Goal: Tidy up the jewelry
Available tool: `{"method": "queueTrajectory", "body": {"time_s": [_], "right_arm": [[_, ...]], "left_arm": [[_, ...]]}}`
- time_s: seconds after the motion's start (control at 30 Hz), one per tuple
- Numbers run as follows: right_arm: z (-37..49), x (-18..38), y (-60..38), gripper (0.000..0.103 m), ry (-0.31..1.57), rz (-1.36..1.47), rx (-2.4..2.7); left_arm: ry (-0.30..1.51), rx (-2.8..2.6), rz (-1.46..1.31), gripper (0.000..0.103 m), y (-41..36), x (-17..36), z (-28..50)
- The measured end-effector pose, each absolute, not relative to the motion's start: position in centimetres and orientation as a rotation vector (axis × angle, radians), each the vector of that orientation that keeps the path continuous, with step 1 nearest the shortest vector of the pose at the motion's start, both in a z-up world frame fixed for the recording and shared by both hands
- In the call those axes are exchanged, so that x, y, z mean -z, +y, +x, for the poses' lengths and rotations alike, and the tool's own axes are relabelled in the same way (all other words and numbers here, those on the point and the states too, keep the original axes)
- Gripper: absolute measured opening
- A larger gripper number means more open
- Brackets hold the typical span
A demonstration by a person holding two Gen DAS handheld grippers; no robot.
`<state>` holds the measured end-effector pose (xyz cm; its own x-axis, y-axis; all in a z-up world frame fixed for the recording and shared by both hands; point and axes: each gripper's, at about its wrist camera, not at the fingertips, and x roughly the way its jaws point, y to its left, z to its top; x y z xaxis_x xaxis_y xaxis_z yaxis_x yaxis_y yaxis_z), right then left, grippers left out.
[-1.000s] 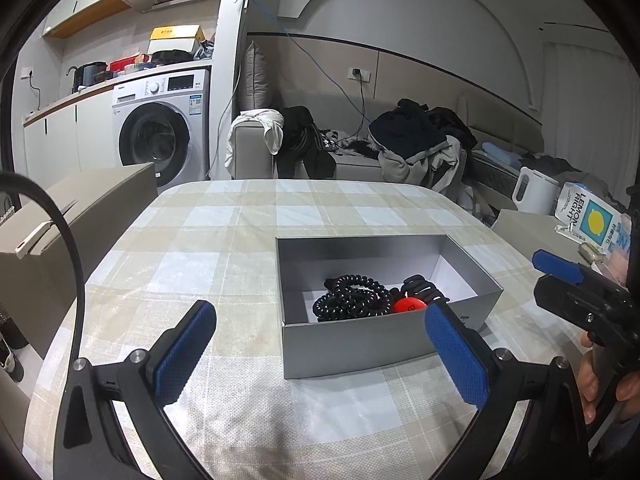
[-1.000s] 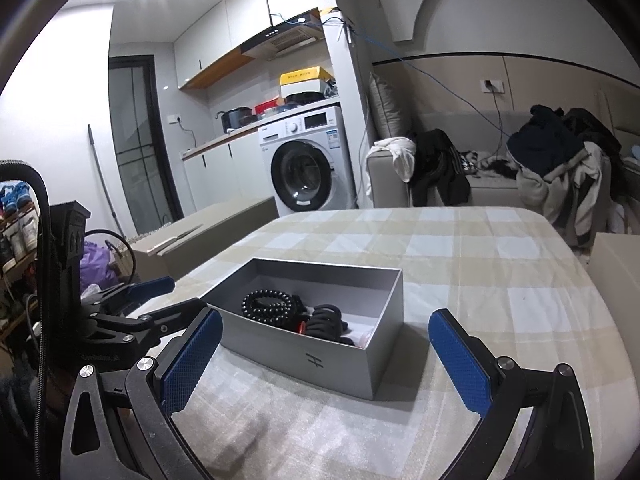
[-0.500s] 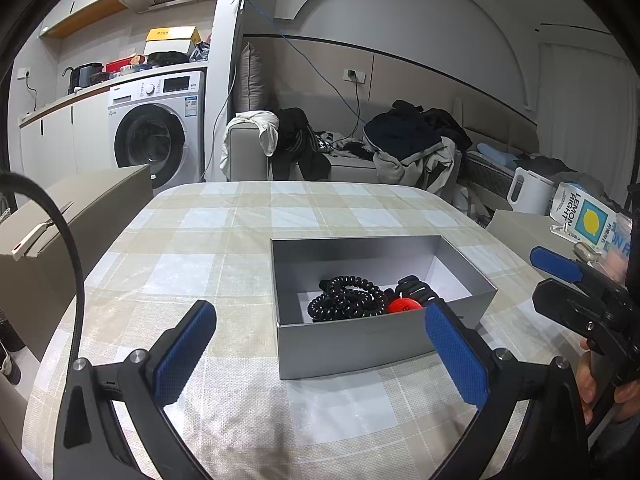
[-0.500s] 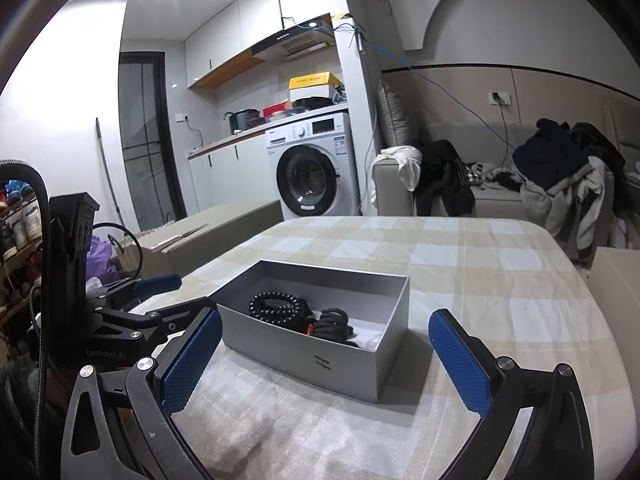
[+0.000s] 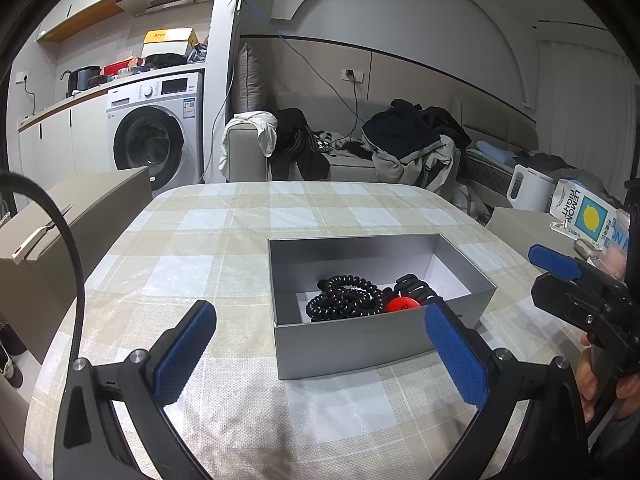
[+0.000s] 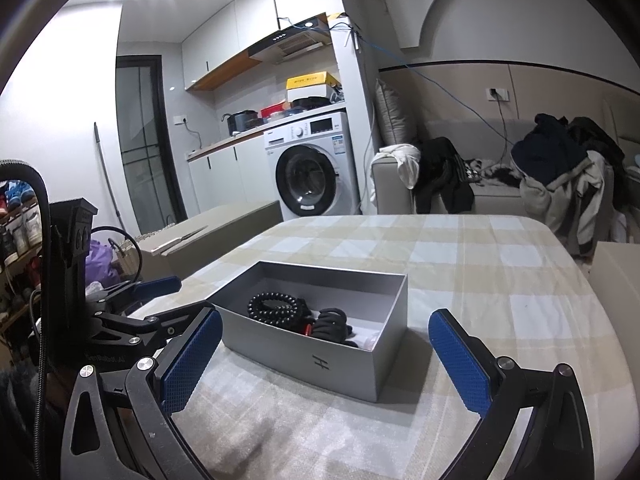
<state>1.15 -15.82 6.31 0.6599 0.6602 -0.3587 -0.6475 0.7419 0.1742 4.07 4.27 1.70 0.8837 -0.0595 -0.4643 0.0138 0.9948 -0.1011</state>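
A grey open-topped box [image 5: 352, 340] sits on the table just right of centre in my left view, lower centre in my right view [image 6: 316, 356], with a small mark on its near wall there. Inside lies a black beaded bracelet [image 5: 344, 300], looped in a coil [image 6: 274, 307] toward the box's left part. Touching it is a red bead [image 5: 402, 304], and beside that a black chunky piece [image 5: 414, 286], bunched [image 6: 334, 326] on the white floor.
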Motion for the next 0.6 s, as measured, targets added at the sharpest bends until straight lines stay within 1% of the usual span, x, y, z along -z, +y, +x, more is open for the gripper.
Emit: {"method": "queueTrajectory", "body": {"time_s": [0.6], "right_arm": [[1.13, -6.48, -16.23, 0.103, 0.417, 0.034, -0.735]], "left_arm": [[0.480, 0.036, -0.097, 0.102, 4.28, -1.79, 3.97]]}}
